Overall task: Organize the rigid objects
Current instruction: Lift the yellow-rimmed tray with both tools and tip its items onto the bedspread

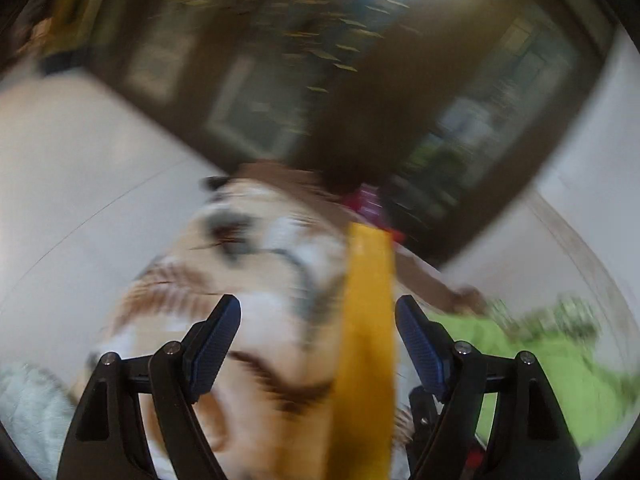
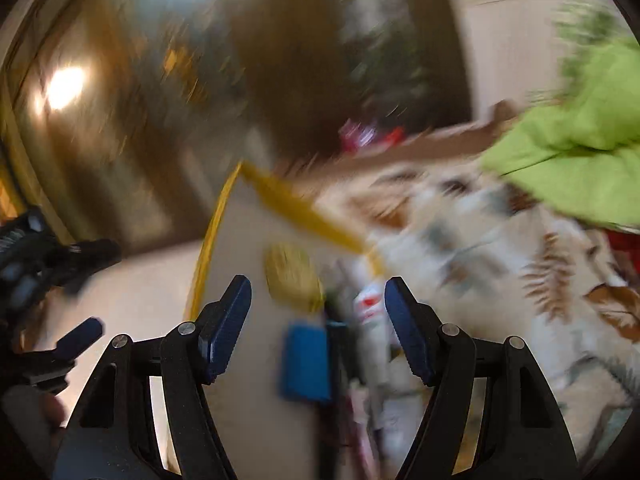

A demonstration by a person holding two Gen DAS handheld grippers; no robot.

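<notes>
Both views are smeared by motion. My left gripper (image 1: pixel 318 312) is open and empty above a leaf-patterned bedspread (image 1: pixel 256 280); a yellow box wall (image 1: pixel 366 340) rises between its fingers. My right gripper (image 2: pixel 318 294) is open and empty over a yellow-rimmed box (image 2: pixel 212 236). Inside the box lie a round golden object (image 2: pixel 294 276), a blue flat object (image 2: pixel 306 364) and a white and red pack (image 2: pixel 370 308). The left gripper (image 2: pixel 52 280) shows at the left edge of the right wrist view.
A lime green cloth (image 1: pixel 532 356) lies on the bed at the right; it also shows in the right wrist view (image 2: pixel 580 136). Dark wooden cabinets (image 1: pixel 320 80) stand behind. A pink and red item (image 1: pixel 368 200) sits at the bed's far edge.
</notes>
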